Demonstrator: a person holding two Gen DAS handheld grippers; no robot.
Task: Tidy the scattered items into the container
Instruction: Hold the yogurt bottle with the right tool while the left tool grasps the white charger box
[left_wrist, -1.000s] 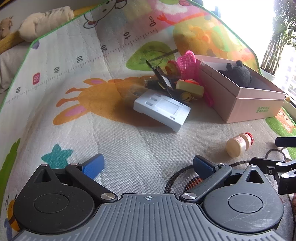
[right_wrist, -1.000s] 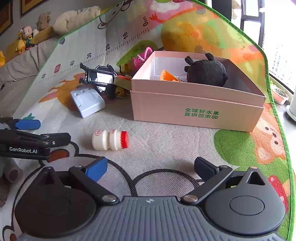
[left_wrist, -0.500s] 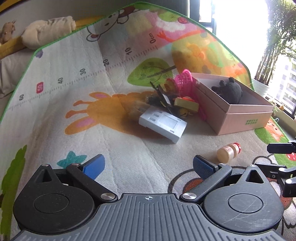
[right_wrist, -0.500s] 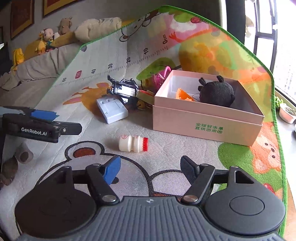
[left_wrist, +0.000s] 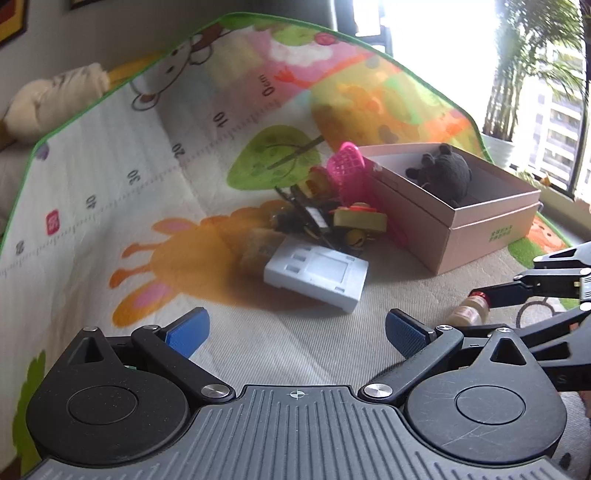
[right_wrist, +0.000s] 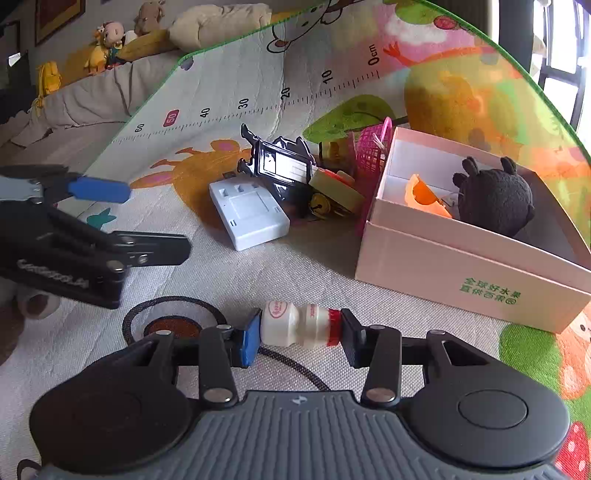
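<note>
Right tongs (right_wrist: 298, 338) closed lengthwise on the small white plastic drink bottle with a red cap (right_wrist: 297, 328): the blue pad bears on the bottle's base, the black finger on the cap, the jaws having just been closing onto it. The bottle lies on its side on the colourful padded play mat (right_wrist: 258, 280), in front of the pale pink cardboard box (right_wrist: 461, 266) that serves as the container.

An end-to-end hold on a smooth, rounded bottle is likely to pivot or slip; a firm squeeze and a level lift should keep it seated. The path then rises over the box's near wall, and release is best made low inside, beside the black plush toy (right_wrist: 495, 199) and the orange piece (right_wrist: 424, 194).

Left tongs (left_wrist: 295, 332) stand apart and empty above the mat, facing the white plastic tray-like block (left_wrist: 317, 273) and the heap of small toys near the pink mesh basket (left_wrist: 347, 166). They stay clear of the right tongs' route.
</note>
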